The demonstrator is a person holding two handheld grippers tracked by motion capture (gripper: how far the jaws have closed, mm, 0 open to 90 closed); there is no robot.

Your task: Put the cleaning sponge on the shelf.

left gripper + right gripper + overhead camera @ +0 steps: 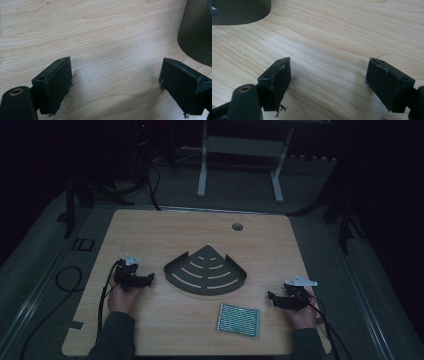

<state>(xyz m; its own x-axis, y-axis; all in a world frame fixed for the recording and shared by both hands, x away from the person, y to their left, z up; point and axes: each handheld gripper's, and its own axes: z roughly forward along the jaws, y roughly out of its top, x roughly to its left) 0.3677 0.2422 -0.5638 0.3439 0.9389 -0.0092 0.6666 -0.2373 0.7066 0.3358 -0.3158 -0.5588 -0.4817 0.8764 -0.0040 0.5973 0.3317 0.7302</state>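
We see both tools idle on a pale wooden table [150,230]. The left gripper [148,279], at the frame's left-centre, has its jaws spread wide with bare wood between them. The right gripper [271,296], at the lower right, stands equally wide and grips nothing. Each lies in a hand [121,299] resting on the tabletop.

Between them, at the centre of the frame, sits one dark fan-shaped slotted tray [205,270], well apart from both tools; its curved wall edges into the upper right of the left gripper view and the upper left of the right gripper view. One green woven mat [239,320] lies flat below it, near the table's front edge.

We count two grippers, one tray, one mat. Open wood surrounds each.
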